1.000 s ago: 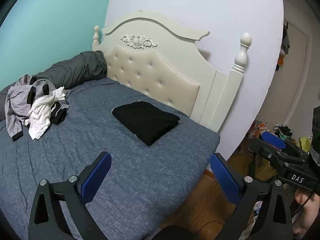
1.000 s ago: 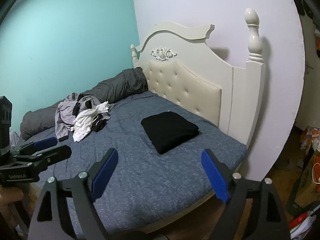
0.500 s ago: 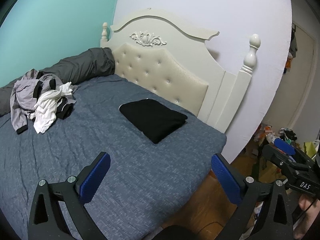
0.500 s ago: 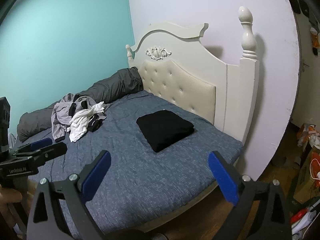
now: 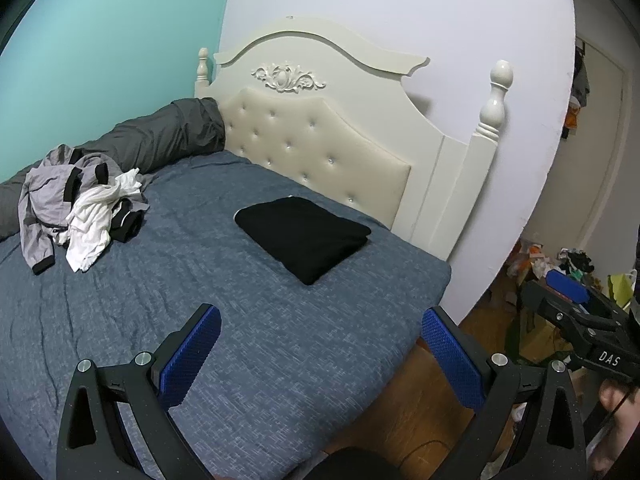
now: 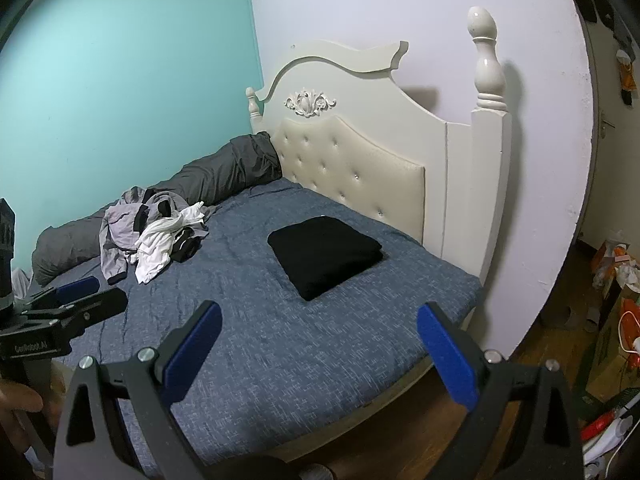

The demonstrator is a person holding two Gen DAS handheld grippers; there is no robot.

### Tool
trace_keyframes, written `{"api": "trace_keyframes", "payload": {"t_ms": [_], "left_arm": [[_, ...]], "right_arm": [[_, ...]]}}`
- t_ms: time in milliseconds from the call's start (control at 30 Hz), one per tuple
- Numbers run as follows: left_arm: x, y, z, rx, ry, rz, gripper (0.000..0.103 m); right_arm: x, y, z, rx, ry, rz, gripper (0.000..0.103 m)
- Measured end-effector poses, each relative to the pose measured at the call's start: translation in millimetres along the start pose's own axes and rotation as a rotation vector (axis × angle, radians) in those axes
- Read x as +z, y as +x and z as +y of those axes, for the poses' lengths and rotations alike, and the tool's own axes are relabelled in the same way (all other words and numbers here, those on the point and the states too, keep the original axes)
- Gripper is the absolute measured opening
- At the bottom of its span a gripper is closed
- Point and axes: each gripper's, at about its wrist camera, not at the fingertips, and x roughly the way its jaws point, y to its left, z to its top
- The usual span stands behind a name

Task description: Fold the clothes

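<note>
a bed (image 5: 280, 344) with a blue-grey cover stands in a corner, teal wall on one side, white wall behind a cream tufted headboard (image 5: 320, 152). a folded black garment (image 5: 304, 236) lies near the headboard edge; a heap of unfolded clothes (image 5: 80, 212) sits by the far edge, against a grey bolster (image 5: 160, 140). the bed's near half is bare. clutter covers the wooden floor (image 6: 616, 280) beyond the foot corner. left hand-held gripper (image 5: 320, 356) and right hand-held gripper (image 6: 320, 356) both hang over the near edge, blue pads wide apart, holding nothing.
</note>
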Motion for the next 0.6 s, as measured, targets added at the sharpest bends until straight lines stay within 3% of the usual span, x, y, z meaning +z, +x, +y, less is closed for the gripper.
{"api": "trace_keyframes", "payload": {"t_ms": [600], "left_arm": [[-1.5, -0.1, -3.3, 0.007, 0.013, -0.004, 0.103]], "right_arm": [[-5.4, 5.4, -1.7, 0.005, 0.001, 0.022, 0.099]]}}
